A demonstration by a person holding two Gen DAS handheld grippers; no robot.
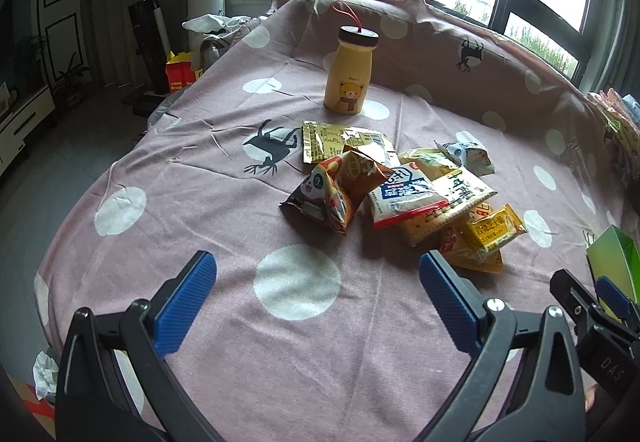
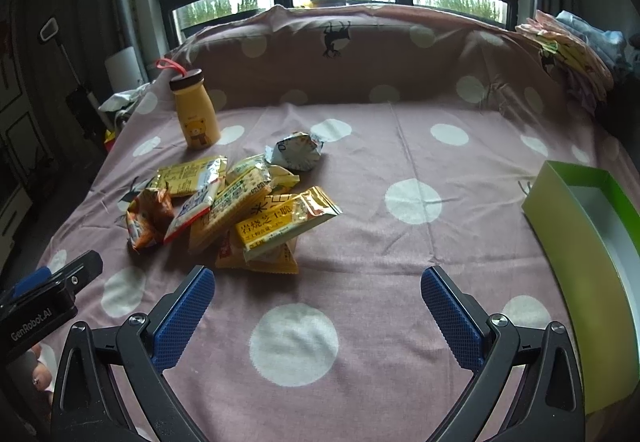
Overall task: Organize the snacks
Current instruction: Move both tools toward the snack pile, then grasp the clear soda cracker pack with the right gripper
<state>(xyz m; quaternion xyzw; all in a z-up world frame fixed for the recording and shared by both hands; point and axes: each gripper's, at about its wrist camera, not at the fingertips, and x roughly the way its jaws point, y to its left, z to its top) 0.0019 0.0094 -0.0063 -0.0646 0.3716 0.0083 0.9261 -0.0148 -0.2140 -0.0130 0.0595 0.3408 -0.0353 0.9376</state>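
Observation:
Several snack packets [image 1: 400,190] lie in a loose heap on a pink dotted cloth [image 1: 200,226]; the right wrist view shows the same snack packets [image 2: 240,206] left of centre. A green open box [image 2: 592,242] with a white inside sits at the right; only its corner [image 1: 612,258] shows in the left wrist view. My left gripper [image 1: 318,274] hovers open over the cloth, near side of the heap, nothing between its fingers. My right gripper [image 2: 318,286] is open too, holding nothing, between heap and box.
A yellow bear bottle [image 1: 350,72] with a brown lid and red loop stands upright behind the heap. The cloth rises into a padded back edge [image 2: 360,54] under the windows. Folded fabrics [image 2: 568,46] lie at the far right. Floor clutter sits beyond the left edge.

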